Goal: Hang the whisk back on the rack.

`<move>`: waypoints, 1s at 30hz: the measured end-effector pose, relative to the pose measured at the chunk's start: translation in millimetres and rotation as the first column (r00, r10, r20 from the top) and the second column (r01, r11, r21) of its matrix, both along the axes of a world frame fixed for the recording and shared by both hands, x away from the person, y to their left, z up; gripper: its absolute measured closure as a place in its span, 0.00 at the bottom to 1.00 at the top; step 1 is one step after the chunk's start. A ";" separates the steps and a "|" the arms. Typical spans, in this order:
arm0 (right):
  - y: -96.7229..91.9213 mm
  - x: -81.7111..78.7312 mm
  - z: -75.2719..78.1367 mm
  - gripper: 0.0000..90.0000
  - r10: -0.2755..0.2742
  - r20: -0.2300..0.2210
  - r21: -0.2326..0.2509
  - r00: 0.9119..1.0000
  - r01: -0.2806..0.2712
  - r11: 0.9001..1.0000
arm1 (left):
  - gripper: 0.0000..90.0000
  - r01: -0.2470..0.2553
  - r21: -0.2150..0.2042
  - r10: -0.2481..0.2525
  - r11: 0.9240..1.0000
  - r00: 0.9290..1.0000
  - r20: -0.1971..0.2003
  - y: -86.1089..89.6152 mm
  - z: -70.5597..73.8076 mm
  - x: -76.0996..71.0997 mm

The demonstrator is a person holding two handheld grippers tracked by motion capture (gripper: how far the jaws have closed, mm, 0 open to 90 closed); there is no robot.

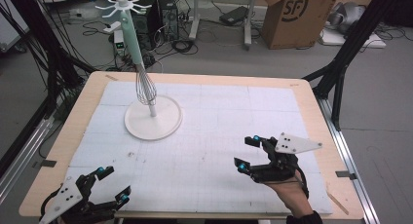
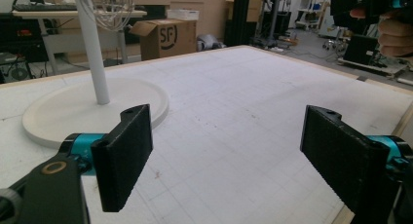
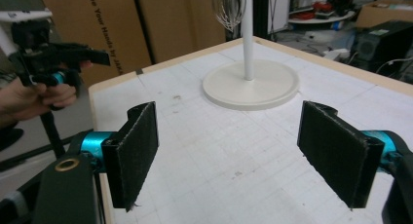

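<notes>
At the lower left of the high view the left gripper (image 1: 111,185) sits with jaws wide apart and empty. Above it, in the upper left, one whisk (image 1: 145,85) hangs on one white stand (image 1: 153,118), well apart from both tools. At the lower right the right gripper (image 1: 248,153) is also wide open, holding nothing. The whisk looks already hung; any next move means reaching up-left toward it.

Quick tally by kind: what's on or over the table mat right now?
Rack stand: 1
Whisk, hanging on the stand: 1
Grippers, both open and empty: 2, left gripper, right gripper
Total: 4
</notes>
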State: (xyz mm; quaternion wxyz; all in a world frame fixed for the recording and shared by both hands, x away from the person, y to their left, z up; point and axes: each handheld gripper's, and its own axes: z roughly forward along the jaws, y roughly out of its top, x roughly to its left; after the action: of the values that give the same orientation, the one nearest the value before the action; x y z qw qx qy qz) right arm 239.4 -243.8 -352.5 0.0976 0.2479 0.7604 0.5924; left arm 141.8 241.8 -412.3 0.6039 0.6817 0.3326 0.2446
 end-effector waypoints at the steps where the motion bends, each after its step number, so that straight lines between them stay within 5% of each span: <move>1: -1.0 -3.4 -2.0 0.25 -0.005 0.008 0.003 1.000 0.005 1.000 | 0.22 0.002 0.000 -0.002 1.000 1.000 0.000 -0.7 -0.1 0.1; 13: -14.4 -27.0 -25.2 0.22 -0.099 0.056 0.023 0.993 0.098 0.995 | 0.22 0.026 -0.001 -0.026 1.000 0.999 0.035 -8.0 -10.1 2.6; 30: -10.1 -41.9 -50.6 0.21 -0.125 0.049 0.002 0.991 0.125 0.992 | 0.22 0.046 -0.001 -0.045 0.999 0.997 0.059 -1.5 -34.3 16.3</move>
State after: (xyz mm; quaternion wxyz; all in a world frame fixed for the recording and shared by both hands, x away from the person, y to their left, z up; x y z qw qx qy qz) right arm 197.4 -253.9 -403.1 0.1533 0.2804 0.7410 0.5906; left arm 158.1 240.3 -446.6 0.6198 0.6809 0.2995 0.2502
